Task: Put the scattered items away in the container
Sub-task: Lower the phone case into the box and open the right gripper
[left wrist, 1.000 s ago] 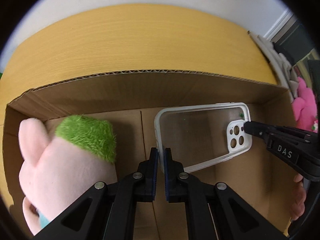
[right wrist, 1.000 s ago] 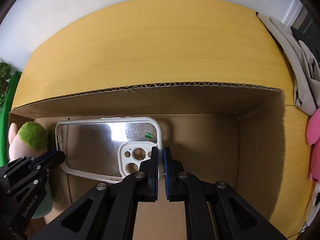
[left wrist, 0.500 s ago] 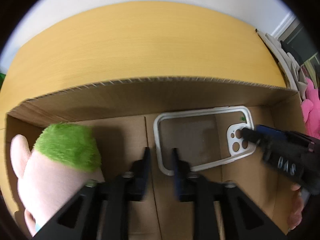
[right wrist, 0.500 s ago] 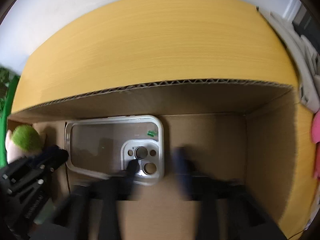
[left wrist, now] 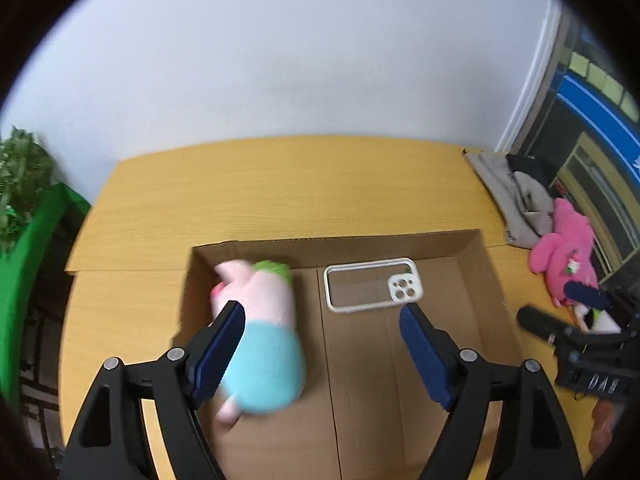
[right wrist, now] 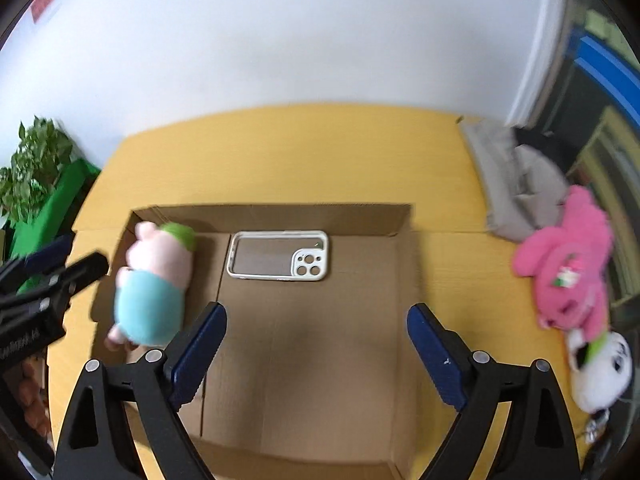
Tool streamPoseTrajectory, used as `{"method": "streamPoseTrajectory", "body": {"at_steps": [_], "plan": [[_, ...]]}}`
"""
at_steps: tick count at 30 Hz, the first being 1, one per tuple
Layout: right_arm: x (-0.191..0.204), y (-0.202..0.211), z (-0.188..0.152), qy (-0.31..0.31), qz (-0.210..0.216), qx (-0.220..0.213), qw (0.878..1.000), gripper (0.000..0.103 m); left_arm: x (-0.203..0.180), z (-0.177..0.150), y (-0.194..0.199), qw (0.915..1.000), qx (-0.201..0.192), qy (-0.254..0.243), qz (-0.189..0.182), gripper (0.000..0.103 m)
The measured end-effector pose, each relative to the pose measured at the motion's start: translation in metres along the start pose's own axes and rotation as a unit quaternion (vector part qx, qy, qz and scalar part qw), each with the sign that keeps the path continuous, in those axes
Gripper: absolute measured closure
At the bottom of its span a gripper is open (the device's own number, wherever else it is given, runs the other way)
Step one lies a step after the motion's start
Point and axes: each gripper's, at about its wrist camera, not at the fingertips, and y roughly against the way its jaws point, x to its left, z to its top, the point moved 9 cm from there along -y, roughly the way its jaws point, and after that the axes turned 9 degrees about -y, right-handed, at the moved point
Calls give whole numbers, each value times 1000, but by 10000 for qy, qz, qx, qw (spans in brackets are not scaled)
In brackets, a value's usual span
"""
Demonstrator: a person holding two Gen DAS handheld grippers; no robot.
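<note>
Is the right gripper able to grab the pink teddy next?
Probably yes. The right gripper is open and empty, and the pink teddy lies on the table to its right, outside the box, nothing covering it.

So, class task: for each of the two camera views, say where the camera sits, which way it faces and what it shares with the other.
Left wrist: sits on the left gripper, looks down and forward into the box; its open jaws show, the right gripper at the right edge.
Right wrist: sits on the right gripper, same direction; open jaws show, the left gripper at left.
Shared: box, phone case, pig plush.
</note>
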Motion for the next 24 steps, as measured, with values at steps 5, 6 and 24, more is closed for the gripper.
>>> {"method": "streamPoseTrajectory", "body": {"at_steps": [5,6,24], "plan": [[2,79,-4,112,87,-489,9987,8,-35,-12,76,9993,-308,-194,95,23],[2,93,-6,129,117,-562,9983,8,-40,-16,92,9991,-381,-171,87,23],[-26,221,-82,294,400,-942,9943,8,-97,-65,233,9953,-927,133,240,23]]}}
